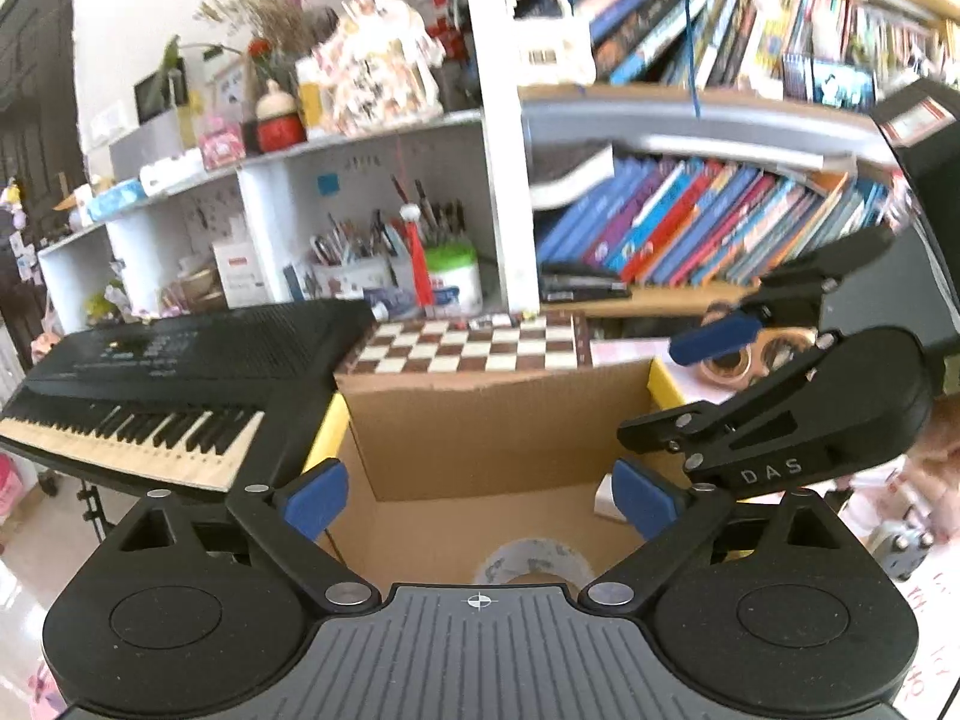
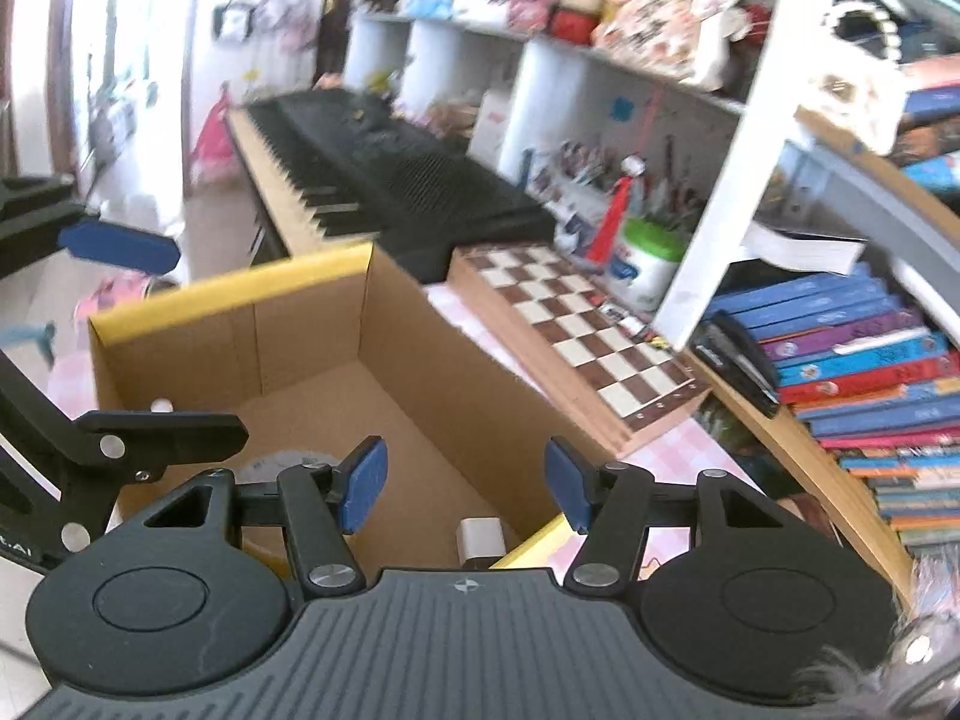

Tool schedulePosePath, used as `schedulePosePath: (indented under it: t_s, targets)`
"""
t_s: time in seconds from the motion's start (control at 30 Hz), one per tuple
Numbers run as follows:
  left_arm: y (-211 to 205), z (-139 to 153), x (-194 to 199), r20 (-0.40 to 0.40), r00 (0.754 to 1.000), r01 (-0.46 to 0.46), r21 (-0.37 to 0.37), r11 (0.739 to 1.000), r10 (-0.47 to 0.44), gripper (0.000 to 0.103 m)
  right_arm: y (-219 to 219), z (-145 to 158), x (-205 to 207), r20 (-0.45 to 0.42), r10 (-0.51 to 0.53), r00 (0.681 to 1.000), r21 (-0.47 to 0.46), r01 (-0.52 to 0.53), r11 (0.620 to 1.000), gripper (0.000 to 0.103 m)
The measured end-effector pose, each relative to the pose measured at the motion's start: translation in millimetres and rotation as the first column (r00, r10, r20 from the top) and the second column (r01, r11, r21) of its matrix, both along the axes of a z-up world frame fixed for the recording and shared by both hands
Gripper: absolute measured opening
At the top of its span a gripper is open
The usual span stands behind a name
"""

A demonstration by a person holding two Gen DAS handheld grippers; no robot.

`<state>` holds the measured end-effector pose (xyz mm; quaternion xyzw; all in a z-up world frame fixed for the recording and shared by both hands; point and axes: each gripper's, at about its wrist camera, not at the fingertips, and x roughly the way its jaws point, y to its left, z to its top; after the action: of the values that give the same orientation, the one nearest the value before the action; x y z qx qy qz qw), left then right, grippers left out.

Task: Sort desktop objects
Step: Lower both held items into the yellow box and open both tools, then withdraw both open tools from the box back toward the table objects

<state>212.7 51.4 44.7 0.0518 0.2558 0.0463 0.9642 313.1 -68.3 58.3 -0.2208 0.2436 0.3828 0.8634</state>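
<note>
Inside cardboard box (image 1: 498, 438): tape roll (image 1: 534, 558).

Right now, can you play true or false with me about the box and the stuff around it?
1. The brown cardboard box is open at the top. True.
2. A roll of clear tape lies inside the box. True.
3. The left hand-held gripper is squeezing the tape. False: its blue pads are apart with nothing between them.
4. The brown-and-white chessboard sits inside the box. False: it lies outside, just behind the box.
5. The black keyboard piano stands next to the box. True.
6. The right hand-held gripper holds a book. False: it is open and empty.
</note>
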Motion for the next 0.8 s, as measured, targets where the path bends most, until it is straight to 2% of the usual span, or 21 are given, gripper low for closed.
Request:
schedulePosePath:
  t_s: [0.17,0.3,0.6,0.8]
  targets:
    - [2.2,9.5,-23.6,0.045,0.999,-0.016,-0.017,1.000,0.017,0.097,-8.6,6.3,-30.5,0.110,-0.067,0.992,0.014,0.065,0.998,0.056]
    - [3.0,14.6,-45.6,0.075,0.997,-0.018,-0.029,0.999,0.020,0.098,-20.9,11.7,-52.6,0.127,-0.136,0.983,0.058,0.130,0.990,0.056]
    - [0.5,17.6,-88.9,0.095,0.995,0.015,-0.043,0.999,-0.010,0.098,-51.8,20.7,-107.7,0.098,-0.310,0.946,0.152,0.293,0.944,0.055]
    - [0.5,17.1,-121.7,0.125,0.992,0.012,-0.056,0.998,-0.005,0.098,-73.8,16.7,-144.4,0.040,-0.455,0.889,0.187,0.441,0.878,0.061]
